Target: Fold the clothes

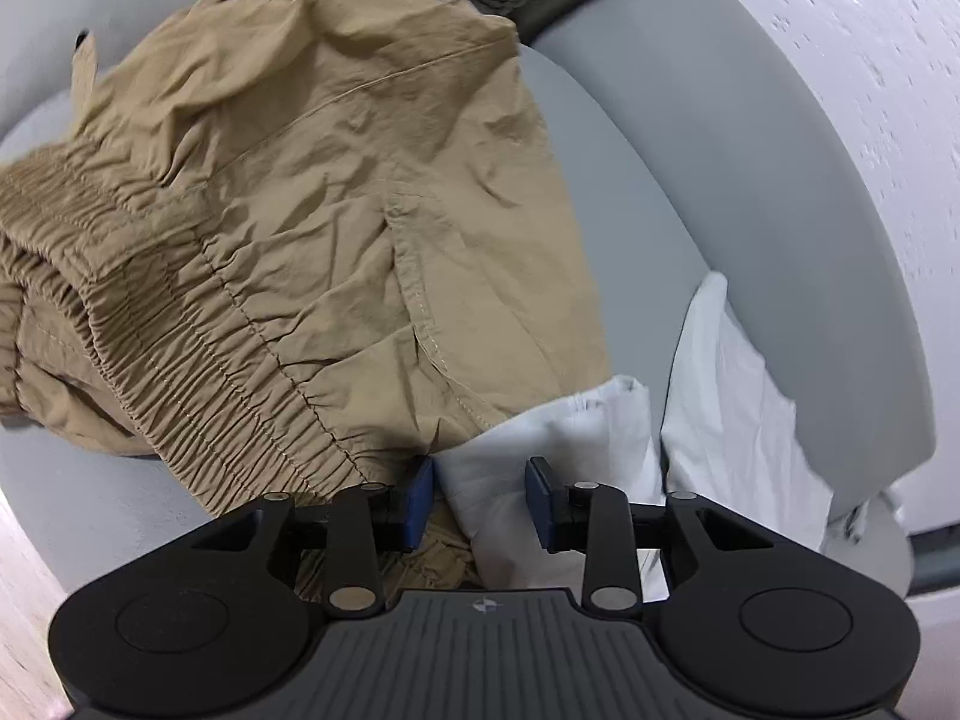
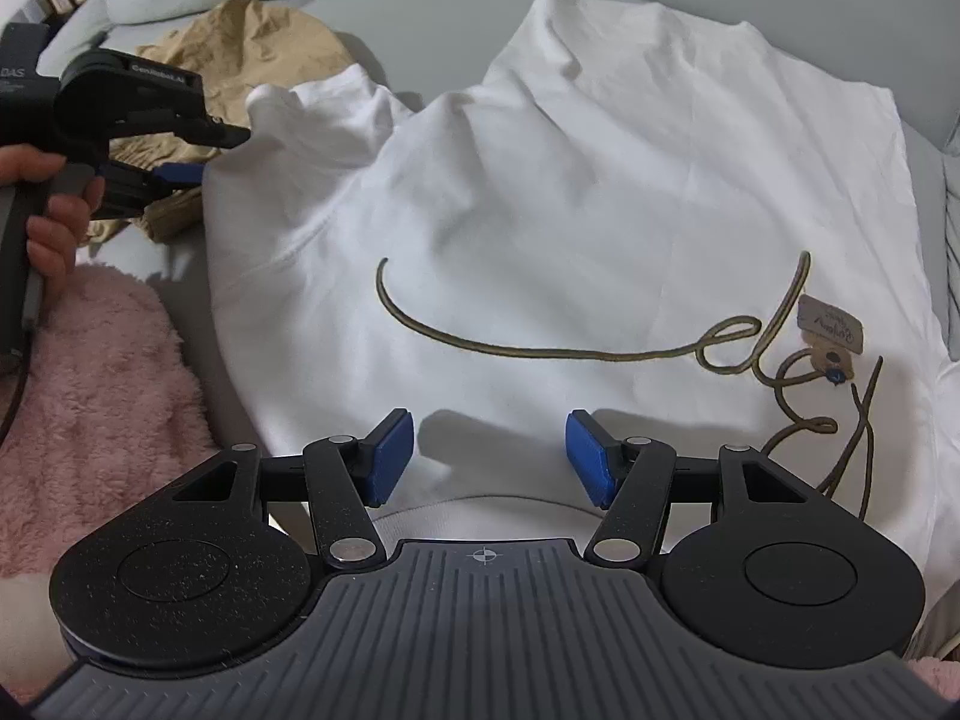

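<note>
A grey sofa [image 2: 456,6] carries everything in front of me. Largest on it is the white sweatshirt [image 2: 600,192], spread flat ahead of my right tongs [image 2: 490,459], its olive cord lettering [image 2: 540,351] running just beyond the blue pads, a paper tag [image 2: 831,324] off to the right. My right tongs hover low over its near hem, jaws wide apart and holding nothing. The tan trousers [image 1: 288,180] lie crumpled ahead and to the left of my left tongs [image 1: 480,501], their gathered waistband [image 1: 198,324] nearest me. My left tongs are parted too, with a white sleeve [image 1: 540,438] of the sweatshirt lying between the pads, not pinched. A pink fleece [image 2: 90,396] sits left of my right tongs, under my left hand [image 2: 48,222].
</note>
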`<state>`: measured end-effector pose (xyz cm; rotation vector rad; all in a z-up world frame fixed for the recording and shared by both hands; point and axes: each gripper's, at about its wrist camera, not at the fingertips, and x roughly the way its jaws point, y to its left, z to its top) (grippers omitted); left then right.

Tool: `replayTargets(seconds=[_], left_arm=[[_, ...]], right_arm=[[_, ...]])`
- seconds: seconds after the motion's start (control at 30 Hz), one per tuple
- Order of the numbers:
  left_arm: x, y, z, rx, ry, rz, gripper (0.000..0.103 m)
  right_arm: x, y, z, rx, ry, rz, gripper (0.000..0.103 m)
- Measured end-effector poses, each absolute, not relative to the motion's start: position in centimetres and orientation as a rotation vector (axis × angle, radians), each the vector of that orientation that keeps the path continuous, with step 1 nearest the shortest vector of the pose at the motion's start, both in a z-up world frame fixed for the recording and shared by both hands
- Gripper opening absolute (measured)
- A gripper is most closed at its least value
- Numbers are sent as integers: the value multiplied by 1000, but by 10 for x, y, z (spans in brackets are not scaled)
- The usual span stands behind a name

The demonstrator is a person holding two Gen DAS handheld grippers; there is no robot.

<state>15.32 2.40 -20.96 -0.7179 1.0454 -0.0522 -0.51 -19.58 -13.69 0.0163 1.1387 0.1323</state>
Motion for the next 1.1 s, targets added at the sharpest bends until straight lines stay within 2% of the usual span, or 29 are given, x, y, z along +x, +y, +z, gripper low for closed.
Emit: replayTargets(seconds=[0.03,0.1,0.27,0.33,0.4,0.5,0.63,0.73,0.83,0.93,1.0,1.03,1.07,1.1], left_arm=[[153,25,-209,-712,1042,-47,2],[146,25,-197,-669,996,-38,1],[110,13,-126,-340,764,-57,1],[113,10,-126,-258,793,-45,2],[125,14,-145,-234,886,-18,2],[130,23,-169,-224,1013,21,10],[112,15,-151,-160,967,6,27],[97,7,-133,-108,915,-11,28],[83,-7,-117,-61,877,-59,30],[79,-52,-119,-35,945,-261,31],[71,-91,-126,19,1014,-416,32],[66,-108,-131,64,1043,-476,32],[61,-123,-136,115,1063,-523,31],[55,-138,-141,169,1075,-561,31]], right_arm=[[-6,-196,-137,17,1140,131,62],[-6,-196,-138,15,1145,129,62],[-7,-198,-140,2,1149,133,62],[-6,-199,-142,9,1158,132,62],[-5,-198,-144,8,1166,135,67],[-5,-195,-143,-11,1178,139,68],[-19,-205,-129,-20,1176,132,68],[-33,-234,-106,21,1125,84,68],[-38,-263,-90,48,1084,16,75],[-40,-298,-83,58,1061,-77,75],[-42,-316,-86,69,1084,-124,68],[-44,-326,-91,77,1123,-136,59],[-47,-333,-97,86,1166,-141,45],[-51,-338,-102,102,1200,-144,35]])
